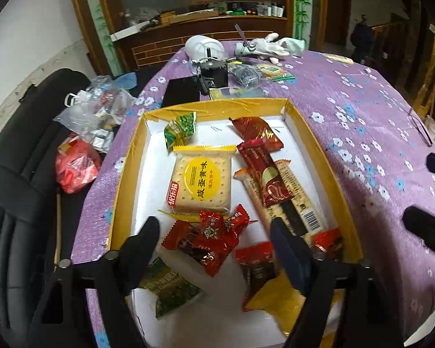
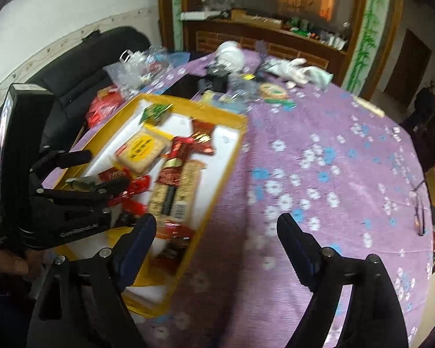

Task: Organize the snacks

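Both grippers, left gripper (image 1: 214, 232) and right gripper (image 2: 217, 229), jaws wide apart, empty, by snack box (image 1: 319, 133).

Left gripper (image 1: 214, 232) jaws spread, holding nothing, right gripper (image 2: 217, 226) likewise

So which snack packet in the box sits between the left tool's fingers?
The red candy packet at the yellow box's near end; the other red packets lie outside the left tool.

The yellow box (image 1: 319, 145) is packed with snacks (image 1: 201, 182) and its walls stand in the way, but the purple tablecloth (image 2: 333, 174) beside it has lots of open room.
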The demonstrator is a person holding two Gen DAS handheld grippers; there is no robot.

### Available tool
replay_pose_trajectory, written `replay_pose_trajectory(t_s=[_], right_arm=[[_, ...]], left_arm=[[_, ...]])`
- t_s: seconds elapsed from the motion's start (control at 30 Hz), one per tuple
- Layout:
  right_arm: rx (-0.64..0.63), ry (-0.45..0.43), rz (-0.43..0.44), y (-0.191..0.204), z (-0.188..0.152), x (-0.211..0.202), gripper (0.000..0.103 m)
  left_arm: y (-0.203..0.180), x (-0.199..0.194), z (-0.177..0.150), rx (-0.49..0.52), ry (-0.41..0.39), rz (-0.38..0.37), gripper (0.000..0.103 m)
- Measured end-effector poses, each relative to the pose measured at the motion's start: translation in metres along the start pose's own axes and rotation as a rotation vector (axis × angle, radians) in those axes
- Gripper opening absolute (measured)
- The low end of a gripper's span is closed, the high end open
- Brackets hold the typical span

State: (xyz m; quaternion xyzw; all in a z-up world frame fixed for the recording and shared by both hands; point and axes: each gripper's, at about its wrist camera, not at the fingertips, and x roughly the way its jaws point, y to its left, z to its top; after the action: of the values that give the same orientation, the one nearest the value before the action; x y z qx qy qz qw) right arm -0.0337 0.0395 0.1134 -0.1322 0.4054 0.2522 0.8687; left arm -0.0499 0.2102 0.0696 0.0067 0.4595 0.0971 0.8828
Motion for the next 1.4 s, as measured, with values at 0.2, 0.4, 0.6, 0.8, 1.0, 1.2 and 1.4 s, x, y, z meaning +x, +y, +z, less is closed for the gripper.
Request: replay_pose_trajectory(t_s=[0.2, 0.4, 0.6, 0.8, 1.0, 1.2, 1.4], right_arm=[[0.11, -0.063, 0.059, -0.041, -0.012, -0.009, 0.085], [0.1, -0.06, 0.114, -0.048, -0.018, -0.013, 0.088], [0.103, -0.052, 0.165, -0.048, -0.023, -0.02, 0.094], [0.119, -0.046, 0.178, -0.048, -0.022, -0.023, 0.1], [0.136, -0.046, 0.201, -0.049, -0.022, -0.023, 0.103], [0.15, -0.044, 0.215, -0.05, -0.022, -0.024, 0.103], [0.16, -0.034, 0.24, -0.052, -0.022, -0.022, 0.103]], left_arm=[[0.0, -0.022, 0.004, -0.06, -0.045, 0.082, 0.095], [0.01, -0.038, 0.007, -0.117, -0.059, 0.153, 0.1], [0.001, -0.057, 0.014, -0.054, -0.09, 0.168, 0.1], [-0.004, -0.07, 0.025, -0.02, -0.102, 0.171, 0.1], [0.002, -0.052, 0.025, -0.061, 0.021, 0.182, 0.1], [0.01, -0.041, 0.024, -0.11, 0.061, 0.201, 0.1], [0.003, -0.038, 0.024, -0.078, 0.061, 0.208, 0.1]])
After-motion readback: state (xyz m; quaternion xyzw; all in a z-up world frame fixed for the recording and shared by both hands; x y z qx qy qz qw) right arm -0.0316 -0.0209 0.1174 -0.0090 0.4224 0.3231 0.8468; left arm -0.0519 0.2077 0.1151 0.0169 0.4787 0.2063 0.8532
